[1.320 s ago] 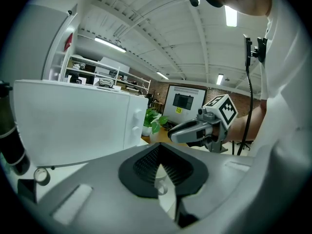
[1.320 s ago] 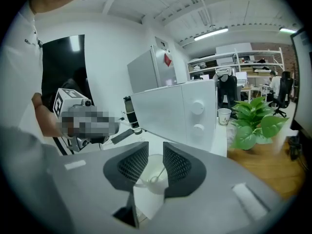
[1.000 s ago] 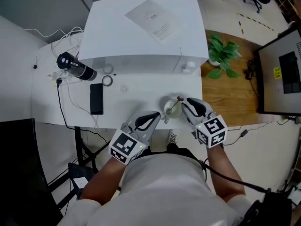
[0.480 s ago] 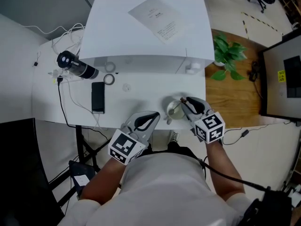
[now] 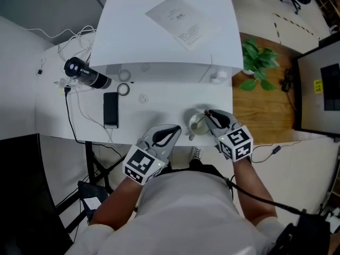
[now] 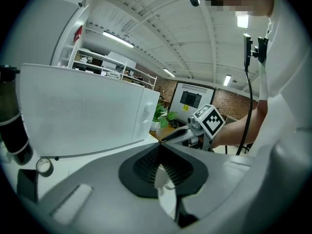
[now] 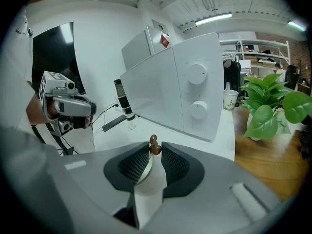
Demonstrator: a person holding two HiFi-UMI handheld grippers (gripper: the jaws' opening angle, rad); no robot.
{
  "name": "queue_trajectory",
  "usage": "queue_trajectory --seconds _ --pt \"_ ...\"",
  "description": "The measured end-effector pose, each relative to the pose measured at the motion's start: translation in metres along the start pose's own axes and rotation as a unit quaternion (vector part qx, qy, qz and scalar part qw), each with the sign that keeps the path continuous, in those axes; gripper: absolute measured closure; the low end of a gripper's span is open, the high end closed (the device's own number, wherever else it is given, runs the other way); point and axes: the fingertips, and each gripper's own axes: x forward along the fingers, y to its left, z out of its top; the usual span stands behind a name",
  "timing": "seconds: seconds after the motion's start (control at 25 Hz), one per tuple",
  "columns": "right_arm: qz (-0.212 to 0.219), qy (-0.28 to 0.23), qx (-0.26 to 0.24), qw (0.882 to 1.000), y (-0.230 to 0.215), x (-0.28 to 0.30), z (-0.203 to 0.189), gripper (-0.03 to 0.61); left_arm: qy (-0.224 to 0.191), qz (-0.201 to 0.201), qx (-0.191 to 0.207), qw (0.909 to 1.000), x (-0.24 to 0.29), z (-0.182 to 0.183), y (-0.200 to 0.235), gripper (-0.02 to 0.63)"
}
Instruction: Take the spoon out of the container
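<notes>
A small pale container (image 5: 195, 124) stands near the front edge of the white table (image 5: 154, 108). A spoon leans in it, its brown knobbed end (image 5: 206, 112) pointing up and right. My right gripper (image 5: 210, 118) reaches over the container. In the right gripper view the spoon's brown knob (image 7: 155, 147) sits between the two fingertips, and the jaws are closing around it with the pads close on both sides. The container's white rim (image 7: 146, 177) shows below the jaws. My left gripper (image 5: 171, 133) rests left of the container, shut and empty, tips meeting (image 6: 160, 146).
A big white appliance (image 5: 170, 36) with a paper sheet (image 5: 180, 19) on top fills the back of the table. A black phone (image 5: 110, 110), a tape roll (image 5: 123, 90), a black cylinder (image 5: 85, 74) and cables lie left. A potted plant (image 5: 257, 68) stands right.
My right gripper has shifted slightly left, so the spoon's brown end now lies between its fingertips. The left gripper has stayed put.
</notes>
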Motion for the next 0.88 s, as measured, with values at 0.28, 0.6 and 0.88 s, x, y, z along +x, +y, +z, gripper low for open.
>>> queue_trajectory --seconds 0.28,0.6,0.88 --pt "0.003 0.001 -0.013 1.000 0.007 -0.004 0.003 0.500 -0.001 -0.001 0.003 1.0000 -0.002 0.001 0.000 0.609" --pt "-0.006 -0.023 -0.023 0.999 0.015 -0.015 0.017 0.516 -0.010 0.001 0.009 0.9999 -0.009 0.007 -0.003 0.609" --pt "-0.017 -0.053 -0.027 0.998 0.021 -0.035 0.035 0.525 -0.020 0.002 0.021 0.9996 -0.017 0.014 -0.011 0.610"
